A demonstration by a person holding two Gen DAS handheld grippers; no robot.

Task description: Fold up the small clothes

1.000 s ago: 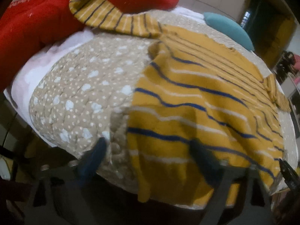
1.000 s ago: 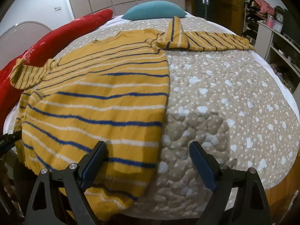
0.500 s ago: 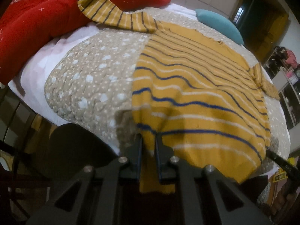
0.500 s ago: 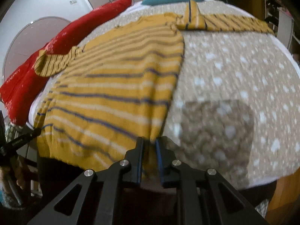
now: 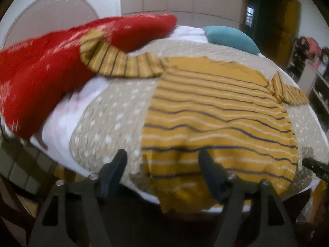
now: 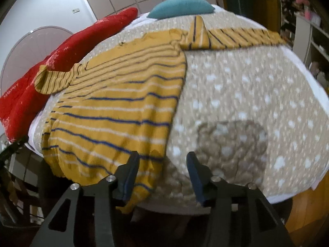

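Note:
A mustard sweater (image 5: pixel 216 111) with blue and white stripes lies flat on the dotted beige quilt (image 5: pixel 115 115), sleeves spread out. Its left sleeve (image 5: pixel 115 61) rests on the red pillow. My left gripper (image 5: pixel 162 164) hovers at the hem's left corner, its jaws opening; the hem lies between them and the pads are clear of it. In the right wrist view the sweater (image 6: pixel 123 103) fills the left half. My right gripper (image 6: pixel 162 168) is over the hem's right corner, jaws also opening, with the cloth edge beside the left pad, not pinched.
A long red pillow (image 5: pixel 41 78) runs along the bed's left side and a teal cushion (image 5: pixel 230 38) sits at the far end. Shelves (image 6: pixel 316 41) stand to the right. The hem hangs over the near bed edge (image 6: pixel 287 195). The other gripper's tip (image 5: pixel 316 167) shows at the right.
Both grippers were shut on the sweater's hem corners half a second ago; now both have let go, spread their jaws and lifted back. The hem rests at the near bed edge.

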